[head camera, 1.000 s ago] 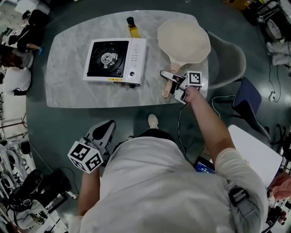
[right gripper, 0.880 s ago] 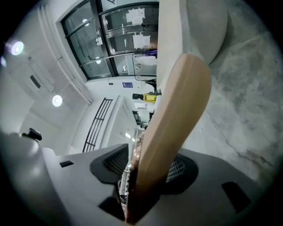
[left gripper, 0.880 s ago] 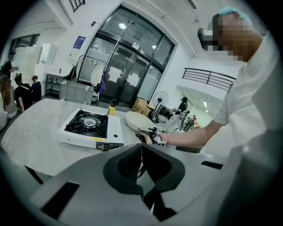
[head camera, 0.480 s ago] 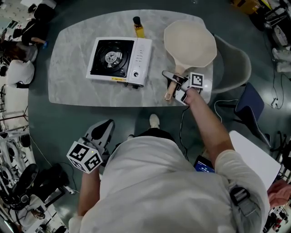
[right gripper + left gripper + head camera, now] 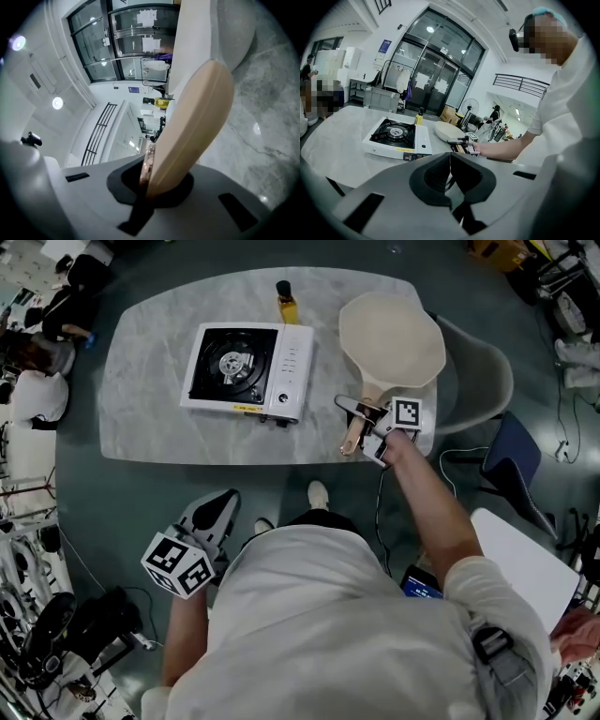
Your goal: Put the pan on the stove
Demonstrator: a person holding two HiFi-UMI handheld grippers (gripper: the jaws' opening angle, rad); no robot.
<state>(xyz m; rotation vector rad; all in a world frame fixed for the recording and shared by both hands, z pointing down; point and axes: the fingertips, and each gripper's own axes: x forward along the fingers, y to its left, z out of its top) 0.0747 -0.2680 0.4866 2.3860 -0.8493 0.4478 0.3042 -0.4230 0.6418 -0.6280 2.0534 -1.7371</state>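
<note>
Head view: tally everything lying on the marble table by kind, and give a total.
Portable gas stove: 1
Cream pan with wooden handle: 1
Yellow bottle with dark cap: 1
Total: 3

My head camera is looking steeply down, taking in the whole bench. My left hand-held gripper camera is sitting low and back, facing across the stove, which the head view shares. My right hand-held gripper camera is sitting close against the pan, rolled sideways.
</note>
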